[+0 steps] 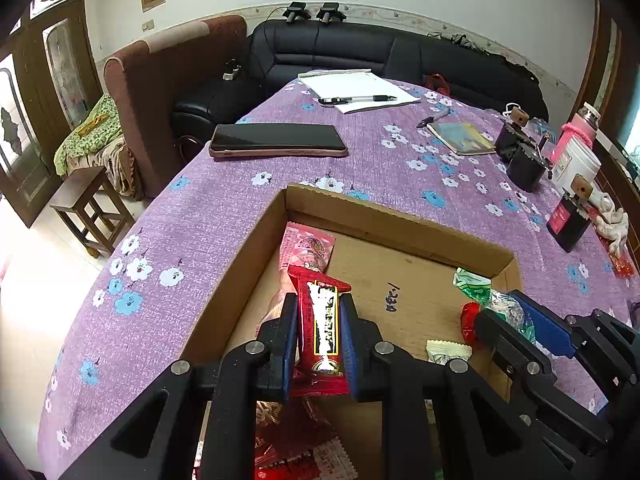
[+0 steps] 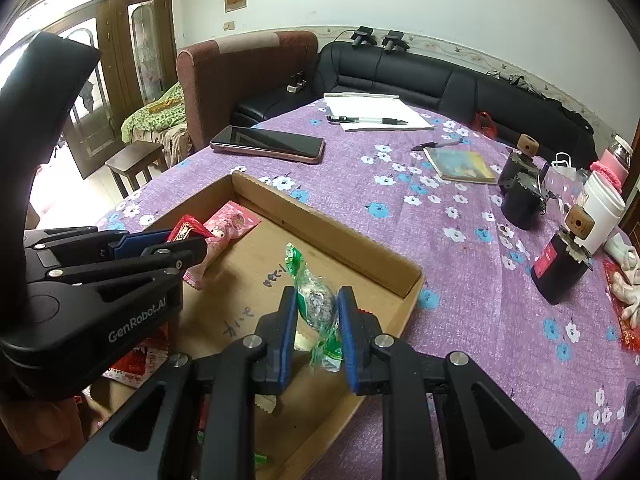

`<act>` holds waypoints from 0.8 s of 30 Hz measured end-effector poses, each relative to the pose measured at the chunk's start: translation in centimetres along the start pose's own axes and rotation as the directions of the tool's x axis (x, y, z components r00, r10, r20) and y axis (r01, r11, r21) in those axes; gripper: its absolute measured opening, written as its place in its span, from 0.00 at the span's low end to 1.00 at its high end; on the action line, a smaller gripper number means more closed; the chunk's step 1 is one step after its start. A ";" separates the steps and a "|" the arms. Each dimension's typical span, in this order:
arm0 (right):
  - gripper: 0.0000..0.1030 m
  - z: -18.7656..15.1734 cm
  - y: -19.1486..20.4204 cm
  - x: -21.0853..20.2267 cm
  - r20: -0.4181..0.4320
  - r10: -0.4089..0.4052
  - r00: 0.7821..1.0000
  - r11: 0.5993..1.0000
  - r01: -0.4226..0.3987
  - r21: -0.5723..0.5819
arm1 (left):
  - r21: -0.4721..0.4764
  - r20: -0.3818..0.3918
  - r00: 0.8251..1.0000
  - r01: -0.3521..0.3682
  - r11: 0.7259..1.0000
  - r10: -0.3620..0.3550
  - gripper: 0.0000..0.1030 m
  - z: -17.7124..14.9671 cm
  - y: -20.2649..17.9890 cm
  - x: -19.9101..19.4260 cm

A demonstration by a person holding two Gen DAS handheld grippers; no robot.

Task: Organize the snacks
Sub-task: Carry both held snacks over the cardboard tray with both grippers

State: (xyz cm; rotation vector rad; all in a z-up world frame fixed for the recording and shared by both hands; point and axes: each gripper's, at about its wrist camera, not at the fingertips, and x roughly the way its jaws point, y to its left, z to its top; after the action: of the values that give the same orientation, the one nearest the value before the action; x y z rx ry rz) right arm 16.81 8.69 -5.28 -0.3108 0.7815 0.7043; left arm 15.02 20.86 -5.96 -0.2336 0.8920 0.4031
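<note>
Phone (image 1: pixel 278 141) nearer in left view.

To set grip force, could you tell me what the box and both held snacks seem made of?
Box: plain brown cardboard, matte, raw cut edges. Red snack in the left tool: glossy printed film with glare. Green-ended candy in the right tool: crinkly clear film, probably plastic.

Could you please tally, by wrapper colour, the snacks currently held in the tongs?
Red-wrapped snack, in the left tongs: 1
Green-wrapped snack, in the right tongs: 1
Total: 2
</note>
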 end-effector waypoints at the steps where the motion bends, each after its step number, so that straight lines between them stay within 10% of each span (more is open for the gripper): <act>1: 0.19 0.0 0.0 0.0 0.000 0.000 1.000 1.000 0.000 0.000 | 0.000 -0.003 1.000 0.000 1.000 0.000 0.20 0.1 0.0 0.1; 24: 0.19 0.3 -0.5 0.5 -0.002 0.006 1.000 1.000 -0.006 0.014 | 0.026 -0.011 0.999 -0.037 0.999 0.037 0.20 0.4 -0.5 1.3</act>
State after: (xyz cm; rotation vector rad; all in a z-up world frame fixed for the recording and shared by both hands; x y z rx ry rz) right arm 17.60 8.69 -5.47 -0.2970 0.7892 0.7040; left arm 16.29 20.86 -6.74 -0.1963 0.9129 0.4252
